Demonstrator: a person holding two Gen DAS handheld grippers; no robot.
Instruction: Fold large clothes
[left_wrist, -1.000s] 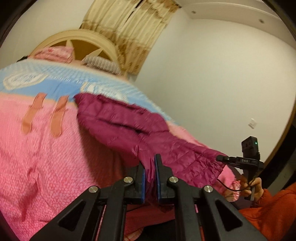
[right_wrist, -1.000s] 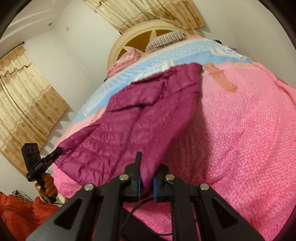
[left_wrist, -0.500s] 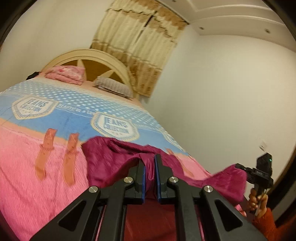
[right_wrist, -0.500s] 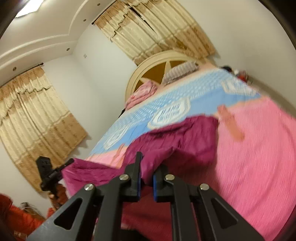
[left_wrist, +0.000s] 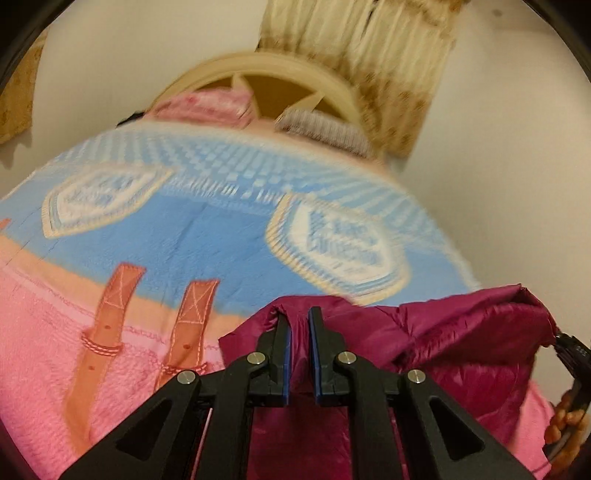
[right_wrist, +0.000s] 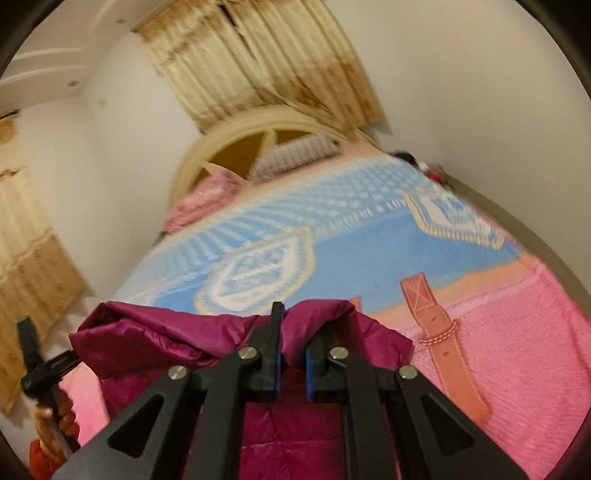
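Note:
A magenta quilted puffer jacket (left_wrist: 454, 343) hangs bunched between both grippers above the bed's near end; it shows in the right wrist view too (right_wrist: 155, 339). My left gripper (left_wrist: 299, 325) is shut on a fold of the jacket's edge. My right gripper (right_wrist: 293, 321) is shut on another fold of the same edge. The other gripper shows at the far right of the left wrist view (left_wrist: 570, 354) and at the far left of the right wrist view (right_wrist: 37, 362). The jacket's lower part drops out of sight below the fingers.
The bed carries a pink and blue blanket (left_wrist: 155, 236) with badge prints and orange strap prints (right_wrist: 432, 317). Pillows (left_wrist: 325, 129) lie against a cream arched headboard (right_wrist: 258, 125). Beige curtains (right_wrist: 258, 62) hang behind; white walls stand on both sides.
Both grippers have lifted the jacket off the blanket and carried it toward the headboard. It lay spread flat a second ago and now hangs bunched between them.

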